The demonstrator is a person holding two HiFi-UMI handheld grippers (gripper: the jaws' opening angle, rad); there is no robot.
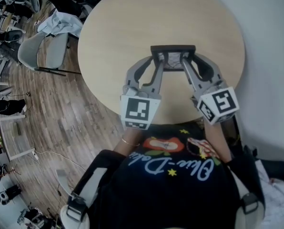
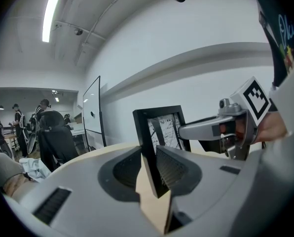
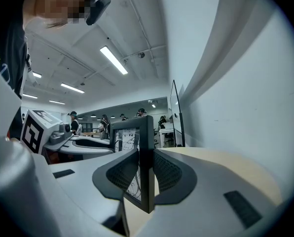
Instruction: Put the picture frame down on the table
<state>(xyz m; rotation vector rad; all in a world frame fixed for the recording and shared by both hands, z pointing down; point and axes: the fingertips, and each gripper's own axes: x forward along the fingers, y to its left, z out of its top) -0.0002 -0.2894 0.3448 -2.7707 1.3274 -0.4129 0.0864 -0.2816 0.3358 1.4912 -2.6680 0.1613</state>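
Picture frame (image 1: 173, 49), upright at centre of view, clamped by left gripper (image 1: 156, 64) and right gripper (image 1: 188, 64) over round table (image 1: 132, 18) — set-down judged still pending.

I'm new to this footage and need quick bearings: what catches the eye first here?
A black picture frame, held upright over the near part of the round wooden table, stands out first. The left gripper and right gripper each clamp one side edge of it.

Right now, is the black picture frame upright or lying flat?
Upright: the black picture frame stands vertical, clamped by left gripper and right gripper. Touching the round wooden table: cannot tell.
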